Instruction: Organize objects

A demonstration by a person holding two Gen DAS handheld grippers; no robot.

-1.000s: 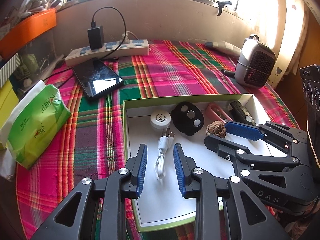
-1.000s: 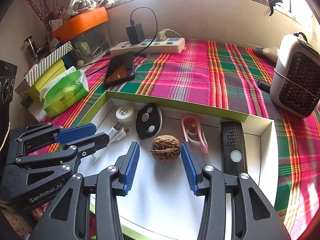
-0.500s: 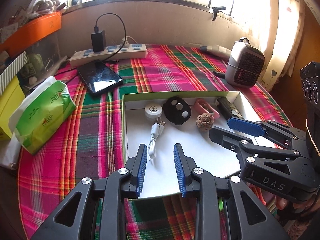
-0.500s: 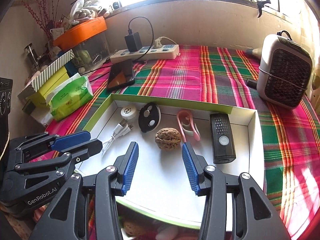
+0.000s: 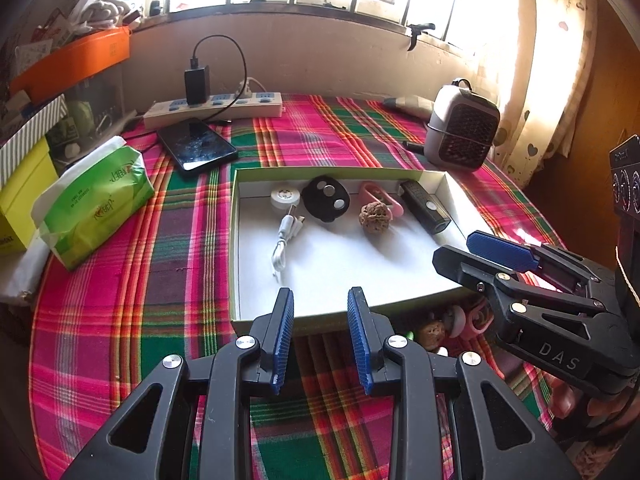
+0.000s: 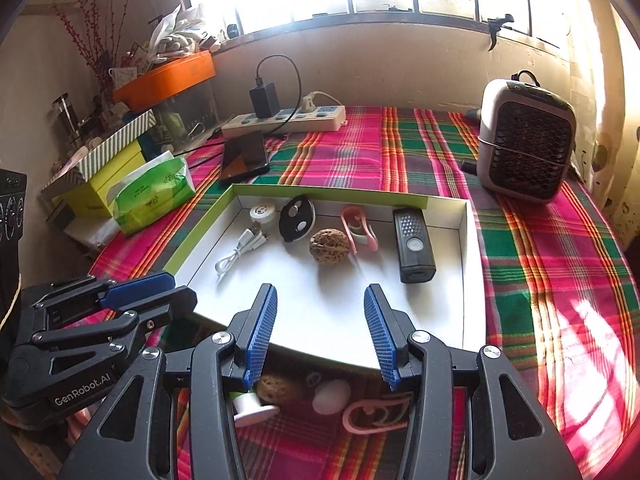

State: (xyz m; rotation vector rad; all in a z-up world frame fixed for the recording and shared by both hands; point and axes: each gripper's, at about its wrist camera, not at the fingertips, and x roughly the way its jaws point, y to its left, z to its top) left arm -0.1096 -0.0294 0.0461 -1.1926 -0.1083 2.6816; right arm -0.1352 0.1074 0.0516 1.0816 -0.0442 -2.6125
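A white box with a green rim (image 5: 234,240) (image 6: 466,240) lies on the plaid cloth. In it lie a white cable (image 5: 286,236) (image 6: 240,252), a white round disc (image 5: 284,197) (image 6: 262,213), a black key fob (image 5: 326,198) (image 6: 297,220), a walnut (image 5: 374,218) (image 6: 330,247), a pink clip (image 5: 380,194) (image 6: 358,229) and a black remote (image 5: 425,207) (image 6: 414,244). My left gripper (image 5: 320,338) is open and empty, just short of the box's near wall. My right gripper (image 6: 320,334) is open and empty over that wall. Loose items lie under it: a walnut (image 6: 276,390), a white piece (image 6: 331,396) and a pink clip (image 6: 376,414).
A green tissue pack (image 5: 94,200) (image 6: 154,192) lies left of the box. A phone (image 5: 196,148) (image 6: 245,156) and a power strip (image 5: 214,108) (image 6: 284,120) lie behind it. A small heater (image 5: 462,134) (image 6: 526,140) stands at the back right.
Both grippers have drawn back toward me and risen, from over the box floor to its near edge. Loose items in front of the box have come into view. The box contents have not moved.
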